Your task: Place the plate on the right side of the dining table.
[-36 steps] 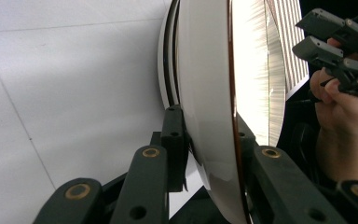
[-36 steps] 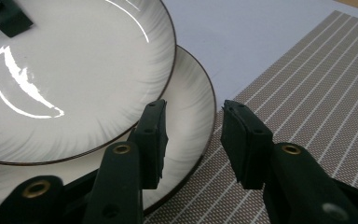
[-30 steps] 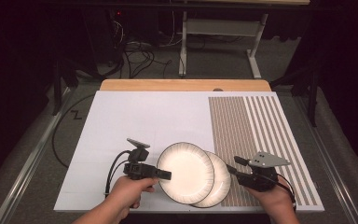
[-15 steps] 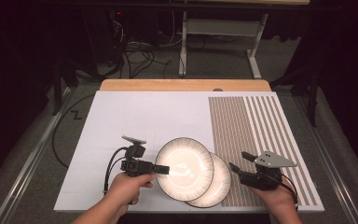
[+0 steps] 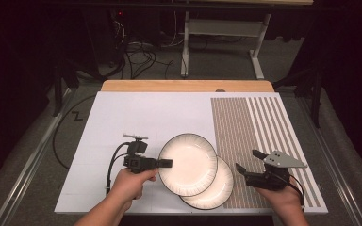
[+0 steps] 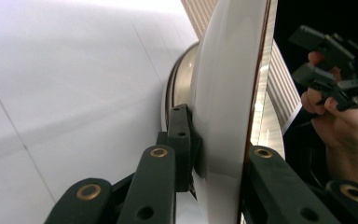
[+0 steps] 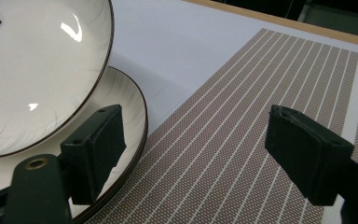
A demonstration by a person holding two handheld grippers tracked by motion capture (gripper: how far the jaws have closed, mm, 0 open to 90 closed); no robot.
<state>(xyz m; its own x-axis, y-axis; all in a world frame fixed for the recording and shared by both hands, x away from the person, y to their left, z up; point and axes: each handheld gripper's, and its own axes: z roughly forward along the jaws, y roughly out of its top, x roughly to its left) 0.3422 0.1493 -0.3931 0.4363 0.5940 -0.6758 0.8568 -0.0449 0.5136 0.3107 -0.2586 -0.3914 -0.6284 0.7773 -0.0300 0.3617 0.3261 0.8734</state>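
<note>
Left gripper (image 5: 167, 163) clamps the upper plate (image 5: 188, 164) over the white table (image 5: 136, 117); right gripper (image 5: 246, 165) has just been opening, empty.

A white tabletop (image 5: 136, 117) covers most of the work surface, with a bare wooden strip (image 5: 184, 85) along its far edge. On its right part lies a brown striped placemat (image 5: 254, 127), its stripes running away from the near edge (the weave is plain to see in the right gripper view (image 7: 242, 121)). Beyond the table, on the dark floor, sit a tangle of cables (image 5: 141, 52) and a pale metal table frame (image 5: 226, 33).
</note>
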